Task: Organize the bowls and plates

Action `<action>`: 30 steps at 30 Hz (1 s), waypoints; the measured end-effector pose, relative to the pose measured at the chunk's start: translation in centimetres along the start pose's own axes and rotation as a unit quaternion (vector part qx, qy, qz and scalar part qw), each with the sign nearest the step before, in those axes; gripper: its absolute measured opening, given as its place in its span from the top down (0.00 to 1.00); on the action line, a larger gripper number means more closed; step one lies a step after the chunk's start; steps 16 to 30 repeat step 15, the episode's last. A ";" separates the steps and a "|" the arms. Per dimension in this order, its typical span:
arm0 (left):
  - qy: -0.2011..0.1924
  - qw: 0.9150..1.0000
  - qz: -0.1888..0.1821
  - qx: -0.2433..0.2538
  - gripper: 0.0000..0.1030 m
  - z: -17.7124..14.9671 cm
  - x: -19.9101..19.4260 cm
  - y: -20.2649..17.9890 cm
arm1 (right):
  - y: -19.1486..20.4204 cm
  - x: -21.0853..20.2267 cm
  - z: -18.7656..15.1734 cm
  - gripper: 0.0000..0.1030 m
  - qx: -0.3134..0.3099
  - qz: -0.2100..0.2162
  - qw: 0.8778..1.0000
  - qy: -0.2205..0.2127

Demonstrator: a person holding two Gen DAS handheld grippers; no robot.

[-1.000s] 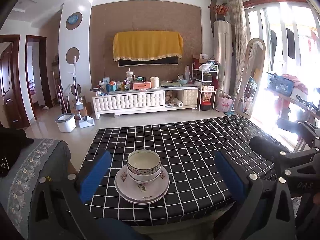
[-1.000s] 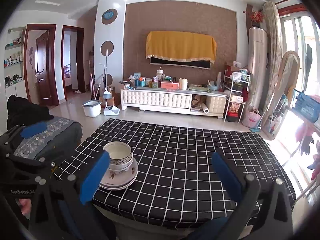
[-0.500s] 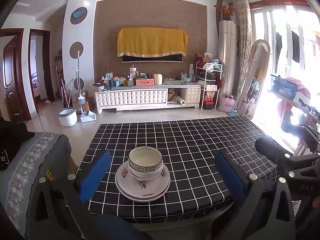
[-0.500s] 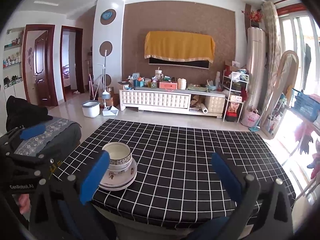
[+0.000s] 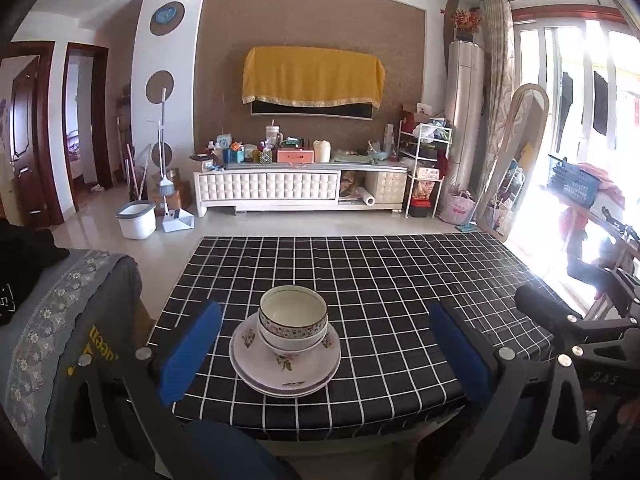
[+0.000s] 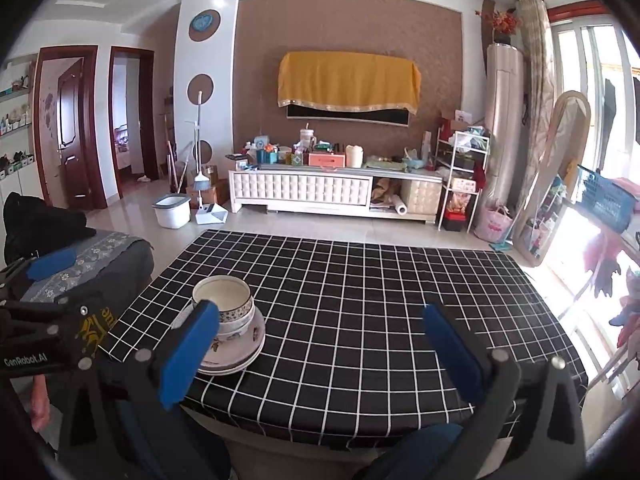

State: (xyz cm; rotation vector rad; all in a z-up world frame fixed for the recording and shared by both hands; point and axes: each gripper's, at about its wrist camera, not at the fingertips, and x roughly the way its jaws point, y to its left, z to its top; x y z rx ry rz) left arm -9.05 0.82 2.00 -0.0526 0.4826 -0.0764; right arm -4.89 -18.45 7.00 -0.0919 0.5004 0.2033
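Stacked bowls (image 5: pixel 293 318) with a patterned rim sit on stacked flowered plates (image 5: pixel 285 366) near the front left of the black checked table (image 5: pixel 380 280). My left gripper (image 5: pixel 325 350) is open, held above the table's front edge, with the stack between and just beyond its blue pads (image 5: pixel 190 354). In the right wrist view the same bowls (image 6: pixel 224 300) and plates (image 6: pixel 240 350) lie behind the left blue pad (image 6: pixel 188 354). My right gripper (image 6: pixel 322 352) is open and holds nothing, over the table's front edge.
A grey sofa with a patterned cover (image 5: pixel 60 320) stands left of the table. Beyond the table are bare floor, a white TV cabinet (image 5: pixel 280 190), a mop bucket (image 5: pixel 136 220) and a shelf rack (image 5: pixel 424 168). A standing mirror (image 5: pixel 516 152) leans at the right.
Both grippers have drawn back a little and lifted, so the stack sits slightly lower in the views. Plates and bowls have not moved on the table.
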 end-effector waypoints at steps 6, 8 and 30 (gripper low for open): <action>0.012 1.000 0.003 0.010 0.00 -0.2 0.4 -0.5 | 0.2 0.0 0.1 0.00 -0.002 -0.001 1.000 -0.001; 0.021 1.000 0.000 0.012 0.00 -0.4 0.6 -0.6 | 0.2 -0.1 0.1 0.00 -0.002 0.000 1.000 0.000; 0.019 1.000 -0.007 0.013 0.00 -0.8 0.4 -0.7 | 0.1 0.0 0.1 0.00 -0.002 -0.003 1.000 0.002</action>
